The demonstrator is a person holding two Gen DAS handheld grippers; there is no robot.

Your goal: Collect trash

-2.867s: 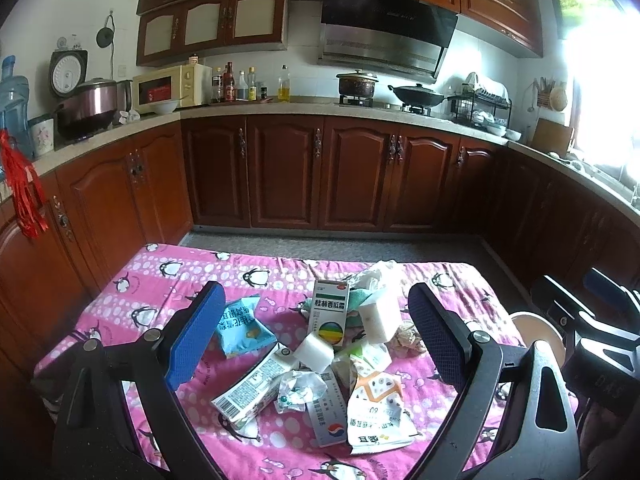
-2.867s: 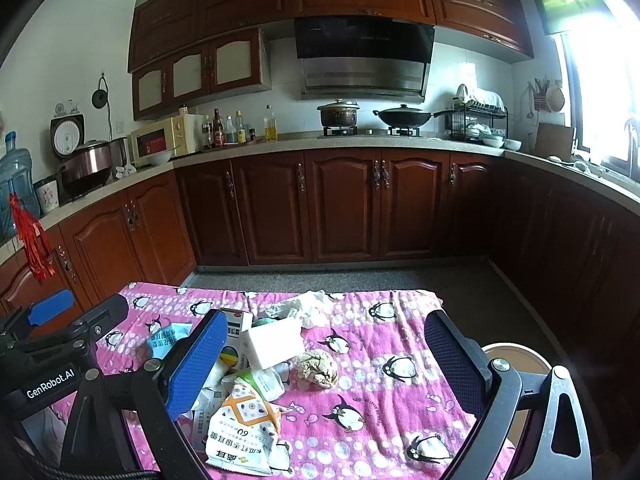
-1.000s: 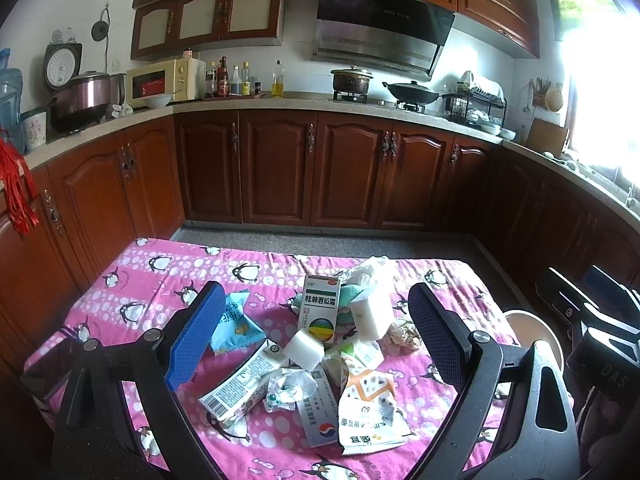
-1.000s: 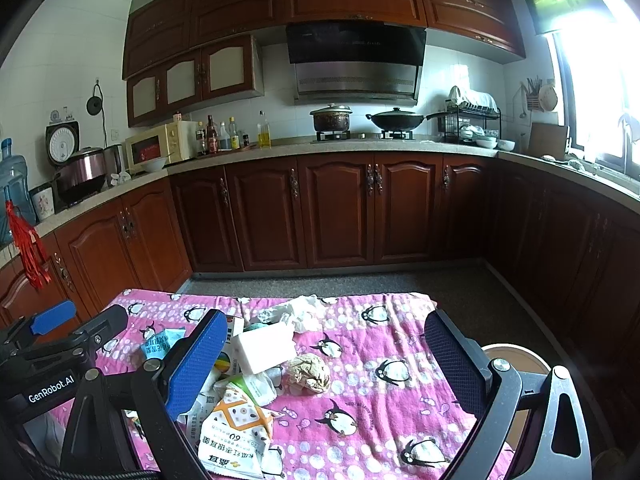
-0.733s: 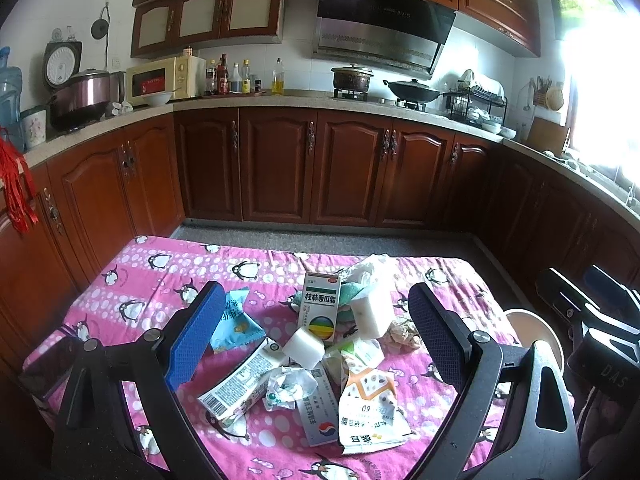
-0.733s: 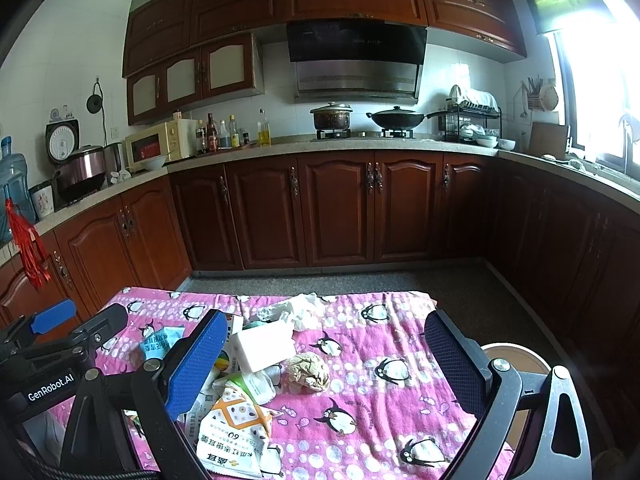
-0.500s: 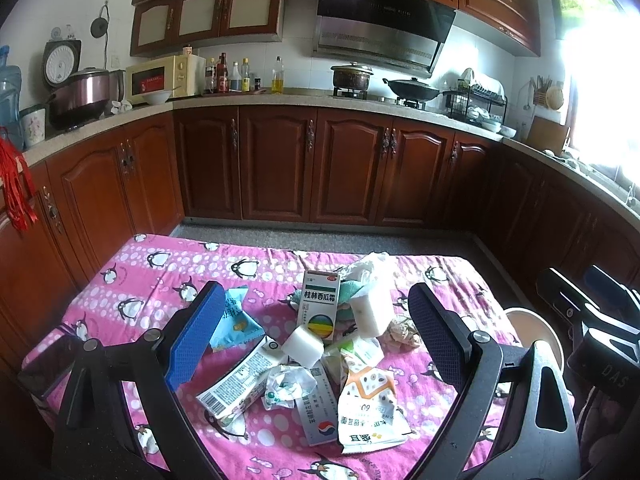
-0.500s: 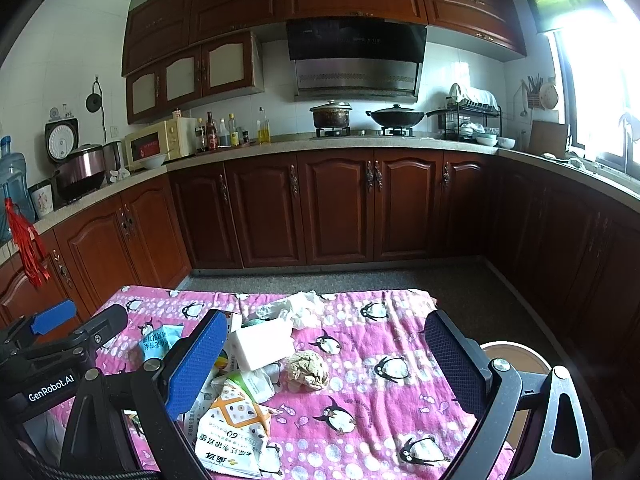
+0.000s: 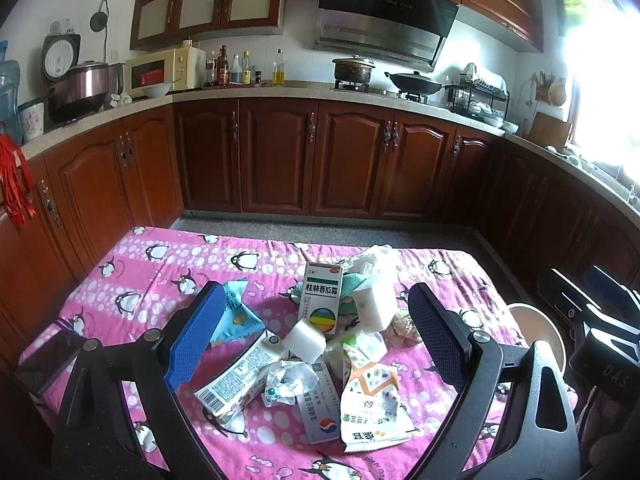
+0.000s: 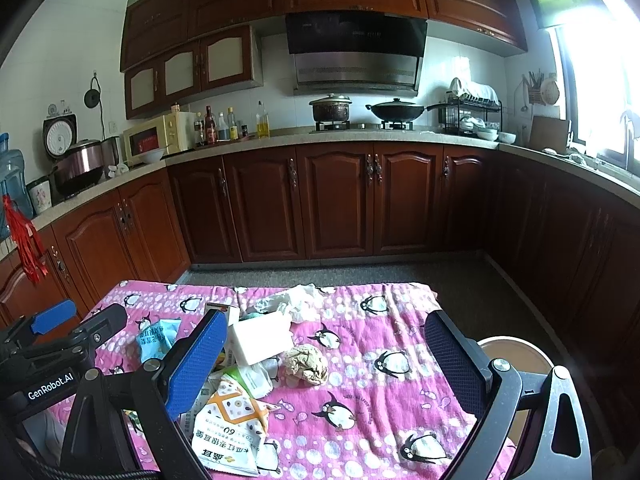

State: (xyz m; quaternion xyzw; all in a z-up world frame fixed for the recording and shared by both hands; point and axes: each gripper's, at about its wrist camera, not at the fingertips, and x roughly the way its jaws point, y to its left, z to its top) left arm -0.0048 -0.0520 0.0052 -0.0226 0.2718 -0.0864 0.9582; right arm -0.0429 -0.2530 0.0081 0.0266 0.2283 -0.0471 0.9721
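A heap of trash lies on the pink penguin tablecloth: an upright green-and-white carton, white foam blocks, a blue snack bag, a flattened barcode carton, an orange-and-white wrapper and a crumpled brown paper ball. My left gripper hovers open above the heap, with nothing between its fingers. My right gripper is open too, over the paper ball and the wrapper. A round bin stands beside the table on the right.
Dark wooden cabinets run around the kitchen behind the table. The counter holds a microwave, bottles, a pot and a wok. A dark phone lies at the table's left edge. Grey floor separates table and cabinets.
Both views have drifted slightly; the trash sits a little lower and closer in the frames. Nothing was picked up, and both grippers stayed open.
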